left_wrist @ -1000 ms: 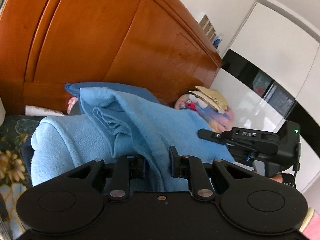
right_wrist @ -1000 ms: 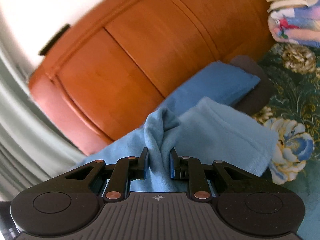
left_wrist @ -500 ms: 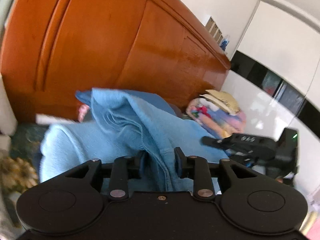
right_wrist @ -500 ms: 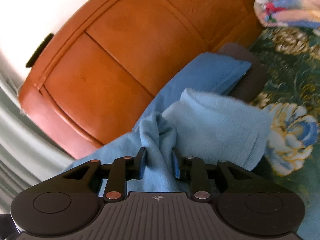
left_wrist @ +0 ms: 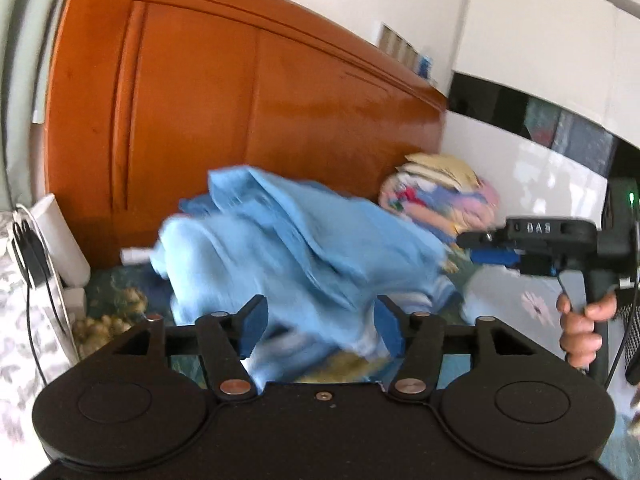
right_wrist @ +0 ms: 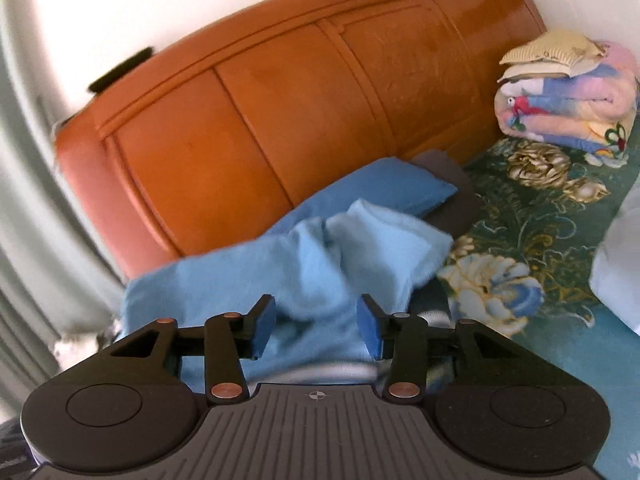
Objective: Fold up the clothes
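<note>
**Kid:** Where is the blue cloth (right_wrist: 320,264)?

**Helper:** It lies in a loose heap on the flowery bedspread (right_wrist: 536,216), close to the wooden headboard (right_wrist: 280,120).

**Kid:** Is the left gripper (left_wrist: 320,330) holding it?

**Helper:** No. Its jaws have just been opening. They stand wide apart, and the blurry cloth sits between them without being pinched.

**Kid:** And the right gripper (right_wrist: 318,328)?

**Helper:** Its jaws have just been opening too. They are partly apart, with the cloth loose between the blue pads (right_wrist: 370,330).

**Kid:** What is in the corner?

**Helper:** A folded colourful quilt (right_wrist: 568,108).
</note>
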Tool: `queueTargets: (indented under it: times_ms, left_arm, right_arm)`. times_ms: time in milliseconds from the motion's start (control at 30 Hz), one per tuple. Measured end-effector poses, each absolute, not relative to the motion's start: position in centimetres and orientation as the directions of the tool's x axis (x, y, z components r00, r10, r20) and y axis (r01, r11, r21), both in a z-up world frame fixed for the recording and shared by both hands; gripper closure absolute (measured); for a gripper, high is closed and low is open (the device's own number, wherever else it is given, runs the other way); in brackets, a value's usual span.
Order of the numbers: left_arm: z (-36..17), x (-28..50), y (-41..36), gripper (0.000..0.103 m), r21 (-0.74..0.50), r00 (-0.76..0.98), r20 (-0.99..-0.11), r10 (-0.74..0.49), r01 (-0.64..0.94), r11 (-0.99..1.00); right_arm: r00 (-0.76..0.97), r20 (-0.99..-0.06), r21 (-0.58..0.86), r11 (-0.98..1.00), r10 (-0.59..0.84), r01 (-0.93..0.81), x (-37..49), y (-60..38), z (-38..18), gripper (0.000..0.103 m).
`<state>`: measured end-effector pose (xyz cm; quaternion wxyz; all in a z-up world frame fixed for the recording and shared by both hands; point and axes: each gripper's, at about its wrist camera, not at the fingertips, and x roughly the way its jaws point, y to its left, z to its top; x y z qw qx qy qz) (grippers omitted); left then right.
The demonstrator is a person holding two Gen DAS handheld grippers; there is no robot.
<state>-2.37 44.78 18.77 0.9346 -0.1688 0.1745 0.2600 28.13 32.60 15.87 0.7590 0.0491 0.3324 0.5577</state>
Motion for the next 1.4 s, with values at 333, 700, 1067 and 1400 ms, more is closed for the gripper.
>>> queueTargets:
  times_ms: [333, 700, 1067, 1400]
  left_arm:
    - [15.7, -2.2, 33.9, 0.030, -0.271, 0.851, -0.444, 0.280, -0.426, 0.863]
    - [11.2, -4.4, 24.7, 0.015, -0.370, 0.853, -0.487, 0.187, -0.396, 0.841]
    - [7.7, -5.6, 18.0, 0.003, -0.386, 0.829, -0.546, 0.119, -0.375, 0.843]
    - [5.3, -5.7, 12.9, 0.002, -0.351, 0.804, -0.586, 0.099, -0.362, 0.864]
  right_arm:
    - [0.190, -0.473, 0.341, 0.377, 0.861, -0.861, 21.7, 20.8, 14.8, 0.046]
    - [0.256, -0.544, 0.297, 0.469, 0.799, -0.832, 18.3, 9.6, 10.8, 0.023]
    - [0.310, -0.543, 0.313, 0.531, 0.781, -0.787, 14.3, 0.8, 7.2, 0.007]
    - [0.348, -0.587, 0.316, 0.603, 0.731, -0.732, 11.6, -6.9, 3.6, 0.005]
